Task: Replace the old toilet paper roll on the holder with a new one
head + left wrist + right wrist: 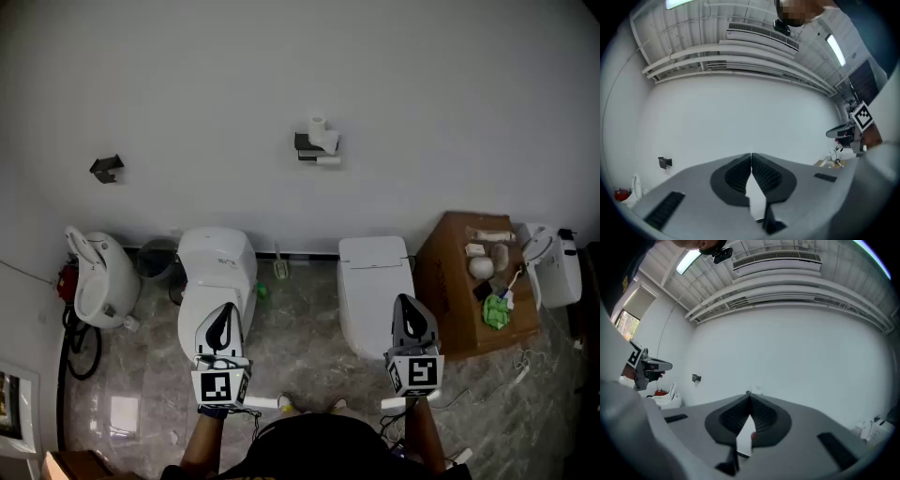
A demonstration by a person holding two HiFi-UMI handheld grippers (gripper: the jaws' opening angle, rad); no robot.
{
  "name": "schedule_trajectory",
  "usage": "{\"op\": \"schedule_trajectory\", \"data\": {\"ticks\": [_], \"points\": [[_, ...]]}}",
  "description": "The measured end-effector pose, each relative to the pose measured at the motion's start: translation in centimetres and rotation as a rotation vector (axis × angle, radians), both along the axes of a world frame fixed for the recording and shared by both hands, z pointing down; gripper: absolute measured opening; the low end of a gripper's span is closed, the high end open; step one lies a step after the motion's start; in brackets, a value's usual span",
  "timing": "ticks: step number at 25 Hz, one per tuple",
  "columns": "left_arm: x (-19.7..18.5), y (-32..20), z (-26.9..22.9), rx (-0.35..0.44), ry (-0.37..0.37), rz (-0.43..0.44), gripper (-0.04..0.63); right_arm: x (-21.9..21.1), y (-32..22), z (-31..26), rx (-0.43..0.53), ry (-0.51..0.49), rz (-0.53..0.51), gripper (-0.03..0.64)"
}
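White wall (422, 84) fills the far side of the room. High on it, about midway between your two tools, sits the dark grey wall holder (302, 143) with the white toilet paper roll (322, 134) on it. Below, on the marbled stone floor (300, 342), two white toilets (217, 267) stand against the wall. A brown cardboard box (448, 281) at the right carries small white items; whether one is the new roll is too small to tell.

Your left gripper (223, 311) and right gripper (405, 302) are level and near you, well apart from the holder. Each has its jaws pressed together with nothing between them.

By my reading you are at the very start: the old roll is not yet off. Next you need to move in toward the wall, part one gripper's jaws, and bring them around the roll to slide it off the holder.
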State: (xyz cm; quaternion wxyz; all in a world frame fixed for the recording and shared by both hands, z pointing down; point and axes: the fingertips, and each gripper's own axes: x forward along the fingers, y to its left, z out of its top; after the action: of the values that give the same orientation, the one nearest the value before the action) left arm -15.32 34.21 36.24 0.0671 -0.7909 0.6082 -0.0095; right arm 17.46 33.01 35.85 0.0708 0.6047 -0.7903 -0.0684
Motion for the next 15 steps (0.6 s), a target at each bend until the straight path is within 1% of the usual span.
{"op": "schedule_trajectory", "data": {"ticks": [5, 9, 13, 15], "points": [[-1.9, -0.6, 0.9, -0.003, 0.013, 0.008, 0.014, -2.5, -0.9, 0.8, -0.013, 0.011, -0.014, -0.003], [-3.0, -1.0, 0.9, 0.026, 0.049, 0.020, 0.014, -3.6, -2.4, 1.3, -0.023, 0.053, 0.001, -0.003], [-4.0, -0.6, 2.9, -0.029, 0.088, 0.041, 0.014, -5.6, -3.5, 2.2, -0.033, 0.043, -0.009, -0.003], [-4.8, -0.9, 4.3, -0.067, 0.075, 0.030, 0.014, -6.6, -3.7, 2.4, -0.024, 0.071, -0.016, -0.003]]}}
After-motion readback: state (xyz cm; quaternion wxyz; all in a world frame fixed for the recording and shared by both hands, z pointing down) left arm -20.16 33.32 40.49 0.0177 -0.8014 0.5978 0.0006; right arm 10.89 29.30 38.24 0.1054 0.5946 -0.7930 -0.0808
